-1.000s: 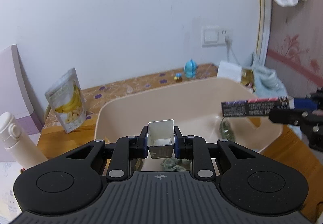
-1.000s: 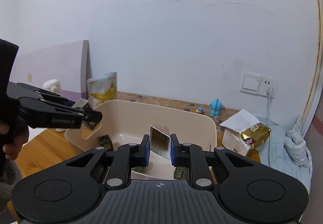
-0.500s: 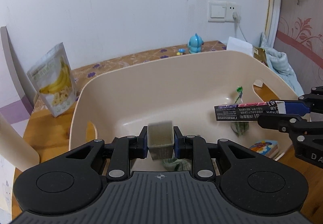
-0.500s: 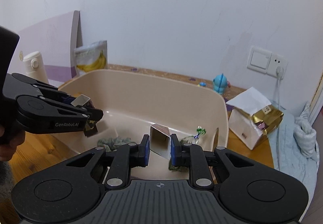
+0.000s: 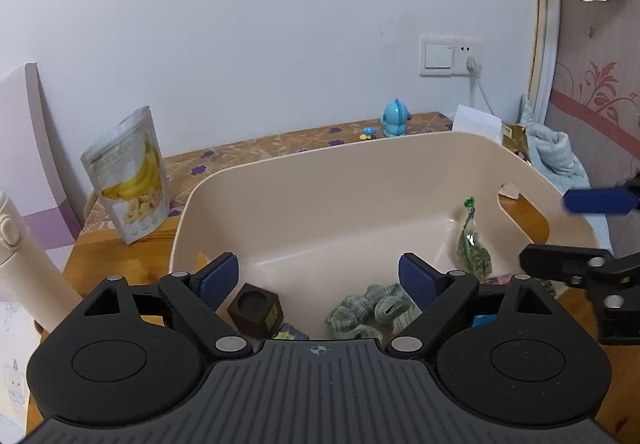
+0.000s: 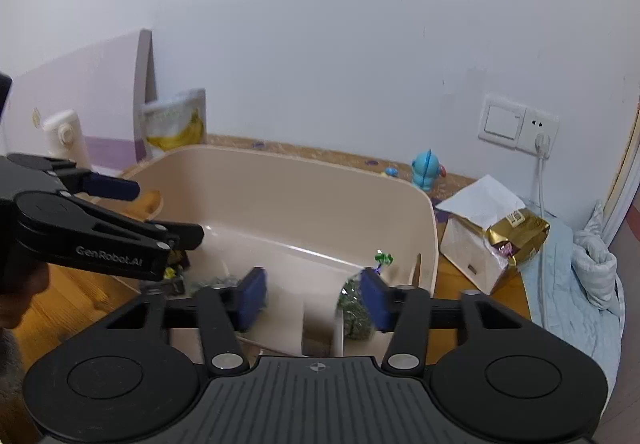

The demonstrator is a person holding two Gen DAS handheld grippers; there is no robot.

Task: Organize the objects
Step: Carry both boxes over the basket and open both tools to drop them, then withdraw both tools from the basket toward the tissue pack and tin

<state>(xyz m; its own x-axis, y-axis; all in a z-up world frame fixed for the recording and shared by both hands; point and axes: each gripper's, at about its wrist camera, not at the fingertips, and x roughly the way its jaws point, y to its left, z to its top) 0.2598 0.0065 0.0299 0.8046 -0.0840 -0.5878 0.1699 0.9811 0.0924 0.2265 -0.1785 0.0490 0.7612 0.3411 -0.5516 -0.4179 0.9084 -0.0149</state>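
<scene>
A beige plastic bin (image 5: 360, 179) sits on the wooden table; it also shows in the right wrist view (image 6: 304, 195). My left gripper (image 5: 318, 278) is open and empty above the bin's near edge. Inside the bin lie a dark cube box (image 5: 256, 308), a green checked cloth (image 5: 368, 310) and a green candy bag (image 5: 472, 252). My right gripper (image 6: 312, 298) is open over the bin, with a blurred white box (image 6: 320, 332) just below its jaws and the candy bag (image 6: 354, 312) beside it. The right gripper also shows in the left wrist view (image 5: 592, 232).
A banana-chip pouch (image 5: 132, 175) and a white bottle (image 5: 24, 264) stand left of the bin. A blue figurine (image 5: 396, 117), a white bag with a gold packet (image 6: 496, 240) and a light blue cloth (image 6: 580, 276) lie to the right. A wall socket (image 6: 516, 123) is behind.
Both grippers have opened. The left one let go of its small white box and the right one let go of its box, which is dropping into the bin.
</scene>
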